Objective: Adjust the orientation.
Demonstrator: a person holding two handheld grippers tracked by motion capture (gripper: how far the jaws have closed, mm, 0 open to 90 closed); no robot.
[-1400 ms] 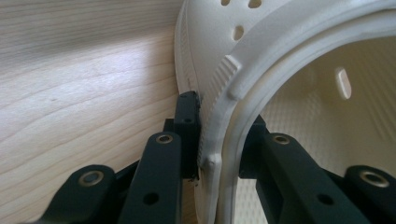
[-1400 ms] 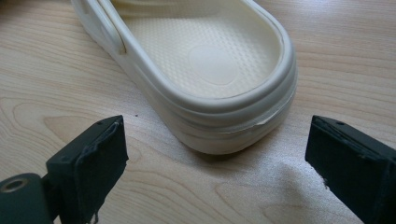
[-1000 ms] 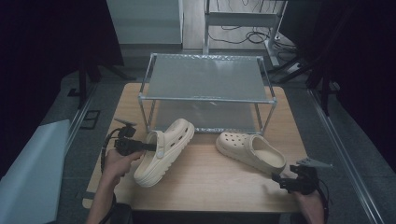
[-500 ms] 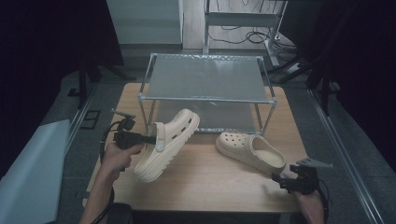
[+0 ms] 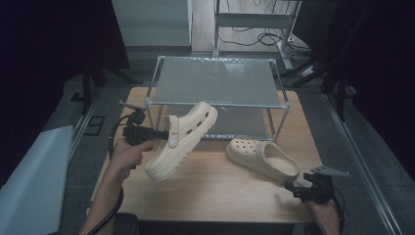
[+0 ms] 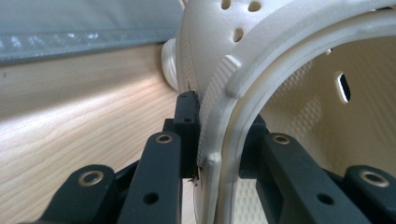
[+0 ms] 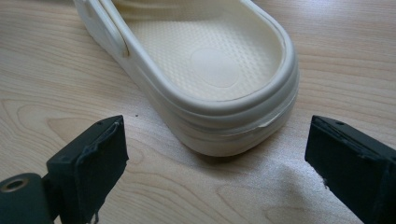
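Two cream clogs are showing on the wooden table [image 5: 215,196], along with one metal rack [image 5: 218,81] that is standing at the far side with two grey shelf levels, one above the other. The left gripper [image 5: 161,133] is clamping the first clog [image 5: 183,139] and holding it in the air, tilted, with its toe pointing up toward the front edge of the rack's upper shelf and its heel hanging lower, above the table. In the left gripper view the two black jaws are pinching the ribbed rim of this clog's [image 6: 261,93] opening, one jaw outside the wall and one inside it, with the wood grain of the table passing beneath and the grey edge of the rack running along the top. The person's left hand [image 5: 128,152] is wrapping around the gripper's handle, and a black cable is looping from it. The second clog [image 5: 264,157] is lying flat on the table in front of the rack's right side, its toe toward the rack and its heel toward the near right corner. The right gripper [image 5: 299,190] is resting low near that corner, just beside the heel, and in the right gripper view its two jaws are standing wide apart, empty, with the rounded heel of the clog [image 7: 210,60] lying between and beyond them without touching either.
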